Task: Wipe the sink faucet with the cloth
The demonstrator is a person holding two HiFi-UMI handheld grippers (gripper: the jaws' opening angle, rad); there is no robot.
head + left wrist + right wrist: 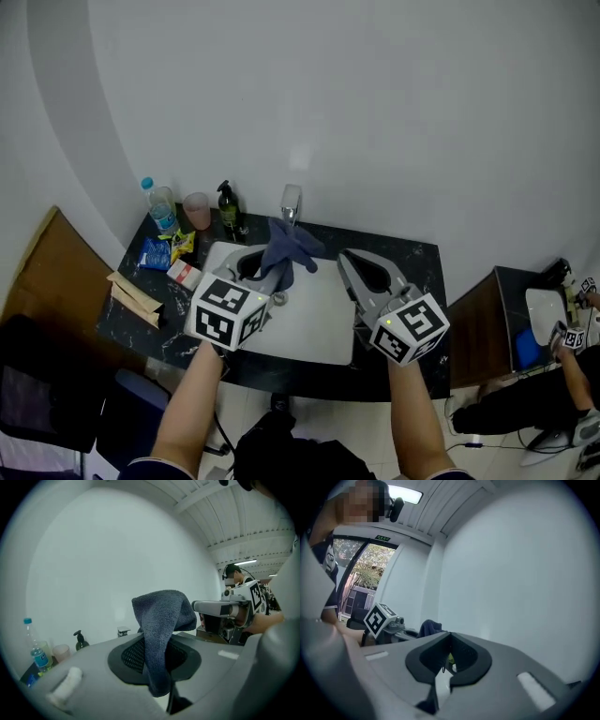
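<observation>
A chrome faucet (291,201) stands at the back of the white sink (319,323), which is set in a black counter. My left gripper (268,264) is shut on a blue-grey cloth (289,246); the cloth hangs from its jaws just in front of the faucet, apart from it. In the left gripper view the cloth (161,630) bulges up above the jaws, with the faucet (123,631) small behind it. My right gripper (346,257) hovers over the sink's right side, shut and empty. In the right gripper view its jaws (449,635) meet with nothing between them.
Left of the faucet stand a green soap bottle (228,208), a pink cup (197,211) and a water bottle (159,206). Snack packets (156,253) and folded brown paper (131,295) lie on the counter's left end. Another person (562,384) works at far right.
</observation>
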